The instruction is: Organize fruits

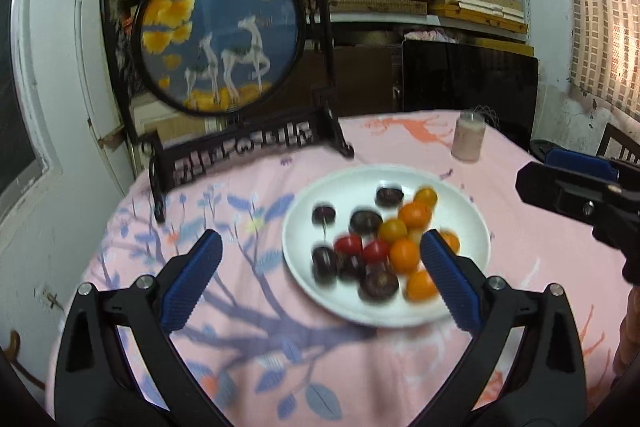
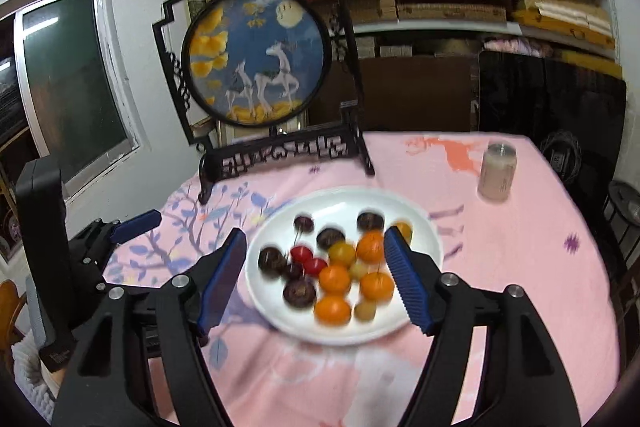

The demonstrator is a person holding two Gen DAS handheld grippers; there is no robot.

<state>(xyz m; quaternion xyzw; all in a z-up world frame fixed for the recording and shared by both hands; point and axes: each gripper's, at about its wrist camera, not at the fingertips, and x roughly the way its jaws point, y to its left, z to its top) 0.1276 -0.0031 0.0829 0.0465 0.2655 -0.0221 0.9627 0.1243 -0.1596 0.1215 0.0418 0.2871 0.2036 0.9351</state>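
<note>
Both grippers gape wide and empty, but the right gripper [image 2: 314,281] sits squarely over the fruits [image 2: 334,259] on the plate [image 2: 276,327] (left gripper [image 1: 320,279] hangs off its left edge), so right looks nearer.

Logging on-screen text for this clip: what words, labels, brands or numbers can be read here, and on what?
None can be read.
Pale jar: any label is too blurred.
Black device by the left gripper: small print low down, too small.
Carved base of the round deer screen: fretwork pattern, not legible as characters.
</note>
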